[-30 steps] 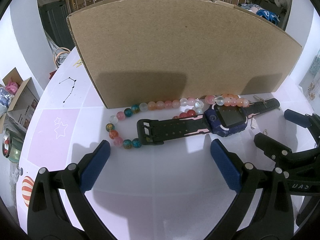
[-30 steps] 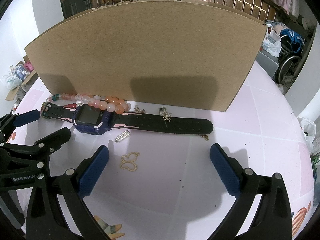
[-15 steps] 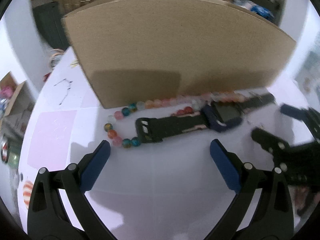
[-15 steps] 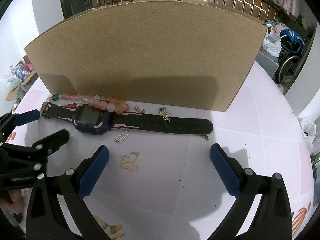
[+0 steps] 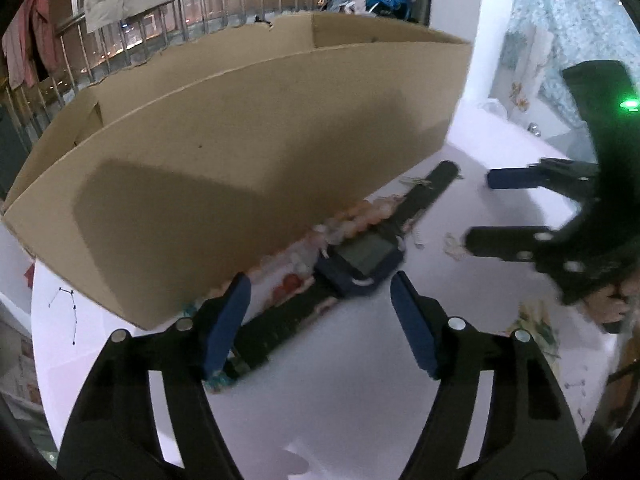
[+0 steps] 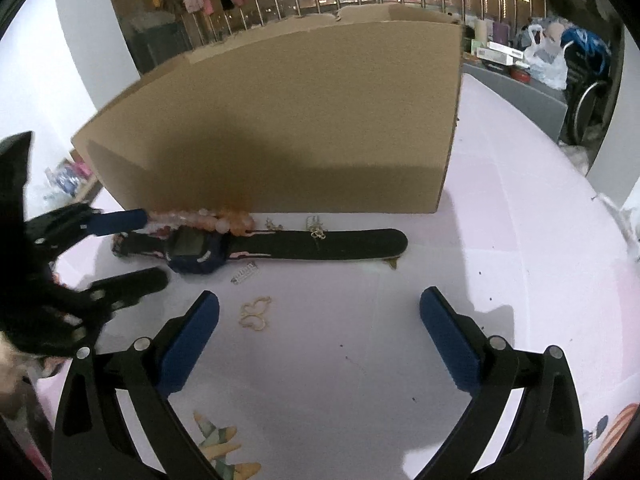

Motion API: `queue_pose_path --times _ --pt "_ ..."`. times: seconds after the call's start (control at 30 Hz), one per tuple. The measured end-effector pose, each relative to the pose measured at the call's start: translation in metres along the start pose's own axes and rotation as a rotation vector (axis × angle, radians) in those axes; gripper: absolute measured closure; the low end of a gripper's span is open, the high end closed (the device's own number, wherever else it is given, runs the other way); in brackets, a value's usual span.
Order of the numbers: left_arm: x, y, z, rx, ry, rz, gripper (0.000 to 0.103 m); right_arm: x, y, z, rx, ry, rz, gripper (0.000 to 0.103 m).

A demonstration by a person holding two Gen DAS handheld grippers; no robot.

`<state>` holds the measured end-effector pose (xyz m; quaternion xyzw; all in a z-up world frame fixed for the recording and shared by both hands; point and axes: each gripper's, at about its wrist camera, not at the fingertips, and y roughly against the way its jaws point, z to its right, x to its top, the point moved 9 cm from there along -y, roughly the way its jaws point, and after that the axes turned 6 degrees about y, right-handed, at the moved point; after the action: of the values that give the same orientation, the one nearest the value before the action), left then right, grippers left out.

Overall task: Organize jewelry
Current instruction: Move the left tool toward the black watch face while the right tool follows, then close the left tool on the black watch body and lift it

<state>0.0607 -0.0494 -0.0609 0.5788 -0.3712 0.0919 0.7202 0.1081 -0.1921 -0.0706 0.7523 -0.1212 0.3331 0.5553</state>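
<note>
A dark blue watch (image 5: 362,266) with a black strap lies along the foot of a cardboard box (image 5: 260,152). A string of pink and orange beads (image 5: 360,216) lies blurred behind it. My left gripper (image 5: 320,322) hangs tilted over the strap with its jaws closing; the strap lies between the pads, which are not pressing on it. In the right wrist view the watch (image 6: 192,250), the beads (image 6: 200,218) and the left gripper (image 6: 124,250) are at the left. My right gripper (image 6: 320,316) is open; a gold butterfly charm (image 6: 256,312) lies on the table by its left finger.
The cardboard box (image 6: 300,120) stands as a wall behind the jewelry. A small silver clasp (image 6: 244,274) and tiny gold pieces (image 6: 316,230) lie near the strap. The right gripper (image 5: 508,208) shows at the right of the left wrist view. Printed stickers mark the pale tabletop (image 6: 500,248).
My left gripper has rolled and moved in over the watch strap, and its jaws have narrowed. The right gripper has shifted sideways; its jaws stay wide.
</note>
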Motion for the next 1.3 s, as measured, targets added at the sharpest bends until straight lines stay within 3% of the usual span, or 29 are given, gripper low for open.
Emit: queue_pose_path --times 0.07,0.17,0.33,0.5,0.6,0.7,1.03,1.3 --pt "0.001 -0.004 0.007 -0.040 -0.012 -0.019 0.038 0.001 0.002 0.003 0.043 -0.034 0.019 0.005" --pt "0.003 -0.007 0.016 -0.041 -0.047 -0.018 0.046 0.002 0.003 0.005 0.081 -0.067 0.037 0.005" --pt "0.002 -0.003 0.032 -0.033 -0.082 -0.004 0.052 0.003 0.000 0.005 0.069 -0.057 0.033 0.005" --pt "0.006 0.012 0.040 -0.022 -0.101 0.033 0.052 0.003 0.002 0.000 0.073 -0.060 0.035 0.005" --pt "-0.001 0.016 0.046 -0.048 -0.096 0.014 0.052 0.000 0.003 0.001 0.077 -0.074 0.042 0.005" --pt "-0.004 0.010 0.051 -0.079 -0.086 -0.015 0.052 -0.002 0.003 0.002 0.067 -0.073 0.041 0.005" --pt "0.004 -0.021 0.050 -0.046 -0.130 -0.049 0.052 -0.002 0.005 0.000 0.092 -0.090 0.051 0.005" --pt "0.002 -0.018 0.044 -0.097 -0.045 -0.054 0.055 -0.001 0.004 0.002 0.088 -0.087 0.050 0.005"
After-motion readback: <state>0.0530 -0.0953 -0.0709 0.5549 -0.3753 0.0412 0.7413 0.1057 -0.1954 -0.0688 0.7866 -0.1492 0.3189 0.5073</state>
